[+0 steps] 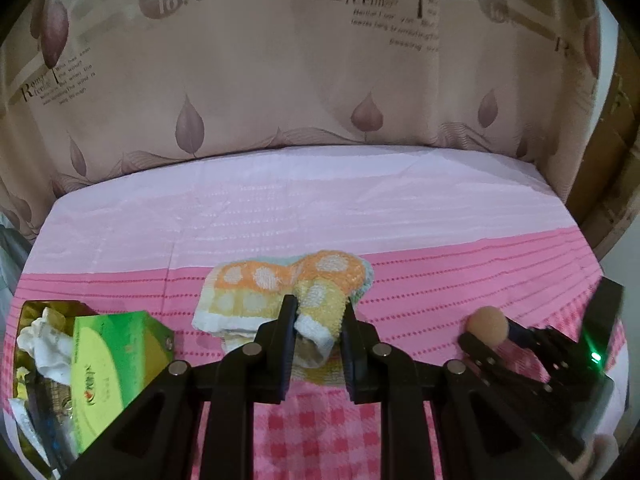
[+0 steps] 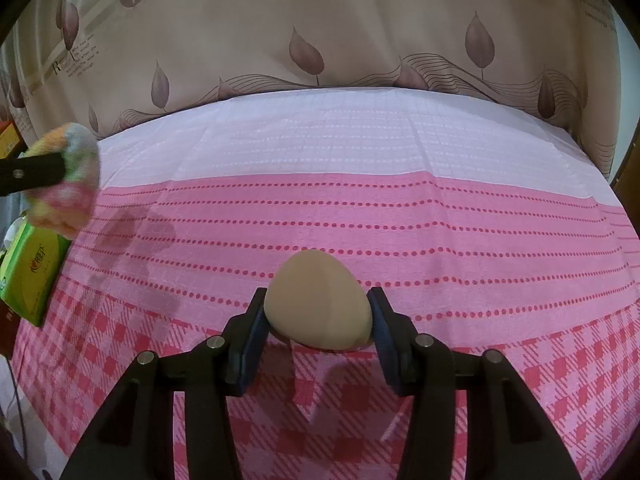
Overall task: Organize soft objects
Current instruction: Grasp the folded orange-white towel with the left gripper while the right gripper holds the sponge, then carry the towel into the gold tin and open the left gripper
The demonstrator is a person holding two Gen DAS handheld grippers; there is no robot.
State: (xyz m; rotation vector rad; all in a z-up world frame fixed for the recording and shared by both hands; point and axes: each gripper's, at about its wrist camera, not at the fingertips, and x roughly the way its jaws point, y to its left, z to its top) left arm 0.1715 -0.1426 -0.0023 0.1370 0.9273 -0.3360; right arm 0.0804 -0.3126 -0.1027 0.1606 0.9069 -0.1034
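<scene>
My left gripper [image 1: 318, 312] is shut on a fold of an orange and yellow dotted towel [image 1: 280, 280], which is bunched up above the pink cloth. The towel also shows at the far left of the right wrist view [image 2: 68, 184], held off the surface. My right gripper [image 2: 318, 312] is shut on a beige egg-shaped sponge [image 2: 318, 304], held just above the checked part of the cloth. The sponge and right gripper also show at the right of the left wrist view [image 1: 486, 326].
A green tissue box [image 1: 116, 364] sits at the left edge beside a container of white crumpled items [image 1: 44, 344]; the box shows too in the right wrist view [image 2: 32, 276]. A pink patterned cloth [image 2: 400, 220] covers the surface. A beige leaf-print curtain [image 1: 280, 80] hangs behind.
</scene>
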